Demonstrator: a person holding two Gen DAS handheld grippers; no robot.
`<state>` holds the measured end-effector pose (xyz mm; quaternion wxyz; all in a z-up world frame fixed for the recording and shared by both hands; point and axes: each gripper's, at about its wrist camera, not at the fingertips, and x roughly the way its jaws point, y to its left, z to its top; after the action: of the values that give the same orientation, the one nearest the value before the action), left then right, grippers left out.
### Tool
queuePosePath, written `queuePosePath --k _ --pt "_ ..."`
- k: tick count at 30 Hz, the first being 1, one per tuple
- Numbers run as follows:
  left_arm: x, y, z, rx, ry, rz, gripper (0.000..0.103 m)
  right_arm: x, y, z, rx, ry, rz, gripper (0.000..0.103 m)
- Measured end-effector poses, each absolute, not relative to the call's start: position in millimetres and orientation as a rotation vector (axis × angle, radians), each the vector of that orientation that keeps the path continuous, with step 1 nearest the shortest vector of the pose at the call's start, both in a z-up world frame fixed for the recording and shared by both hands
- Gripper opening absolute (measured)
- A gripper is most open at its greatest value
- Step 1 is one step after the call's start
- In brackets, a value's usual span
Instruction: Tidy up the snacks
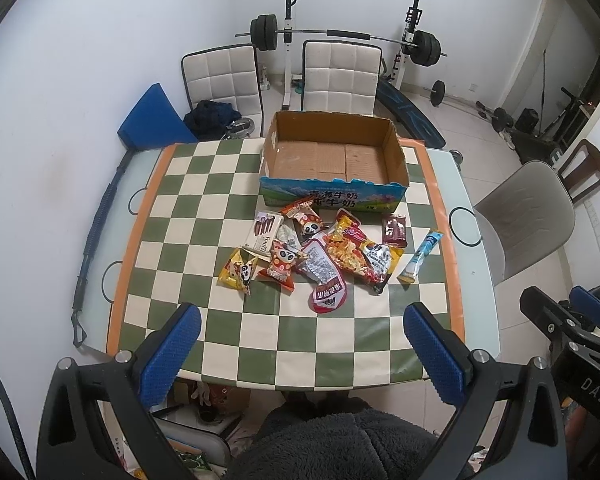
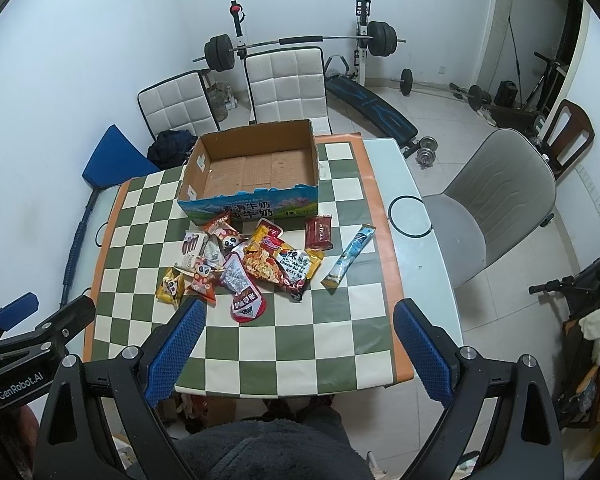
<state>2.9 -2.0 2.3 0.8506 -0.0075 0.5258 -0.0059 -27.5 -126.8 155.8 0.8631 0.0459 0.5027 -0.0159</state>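
A pile of several snack packets [image 1: 312,252] lies on the checkered table [image 1: 204,208], just in front of an empty cardboard box [image 1: 332,156]. The pile includes panda packets [image 1: 282,266], a red pouch [image 1: 328,294], a yellow cheese packet [image 1: 378,260], a dark red packet [image 1: 394,230] and a long blue stick packet [image 1: 420,256]. The right wrist view shows the same pile [image 2: 256,264], box [image 2: 256,168] and stick packet [image 2: 350,256]. My left gripper [image 1: 302,346] is open and empty, above the table's near edge. My right gripper [image 2: 298,342] is open and empty, also held back from the pile.
Two white padded chairs [image 1: 340,76] stand behind the table, a grey chair [image 2: 496,200] at its right. A barbell rack [image 1: 340,36] and weights fill the back of the room. A blue wedge [image 1: 152,116] sits at the far left corner.
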Motion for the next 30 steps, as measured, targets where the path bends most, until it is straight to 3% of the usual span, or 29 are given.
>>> queuePosePath --k 30 --pt "-7.5 -1.7 10.5 -0.029 1.089 -0.007 0.103 -31.8 -125.1 161.3 0.094 1.044 -0.031 0.097"
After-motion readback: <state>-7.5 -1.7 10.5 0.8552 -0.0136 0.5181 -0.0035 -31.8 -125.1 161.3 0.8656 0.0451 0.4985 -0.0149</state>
